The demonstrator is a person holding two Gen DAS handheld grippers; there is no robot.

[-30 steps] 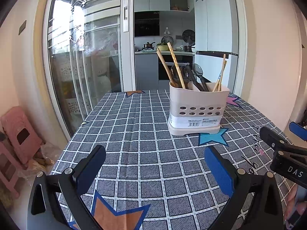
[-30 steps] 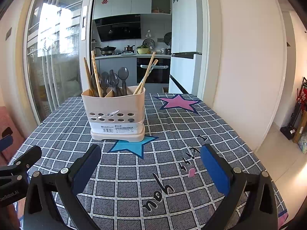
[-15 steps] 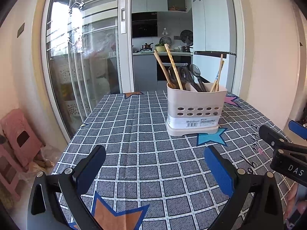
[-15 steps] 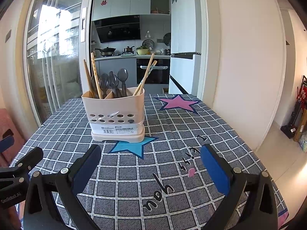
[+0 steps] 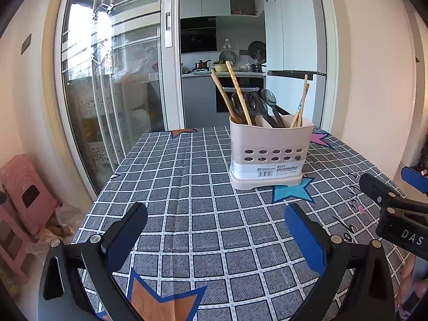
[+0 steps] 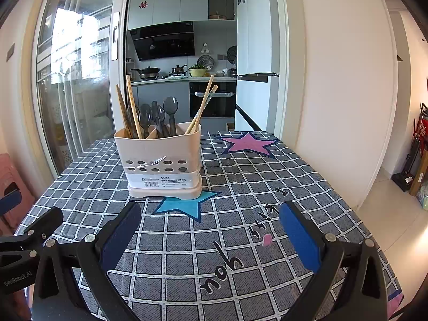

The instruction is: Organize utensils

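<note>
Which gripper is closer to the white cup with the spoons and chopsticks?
Probably the right, narrowly. The right gripper sits open, just short of the utensil holder, which stands ahead and a little to its left. The left gripper, also open, has the holder ahead to its right.

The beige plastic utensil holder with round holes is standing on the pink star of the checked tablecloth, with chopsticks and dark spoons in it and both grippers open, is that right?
Not quite. The beige plastic utensil holder stands at the blue star, its base overlapping one tip; the pink star lies apart, further back. The right wrist view shows both stars. The wooden chopsticks, dark spoons and open left gripper and right gripper are as you said.
</note>
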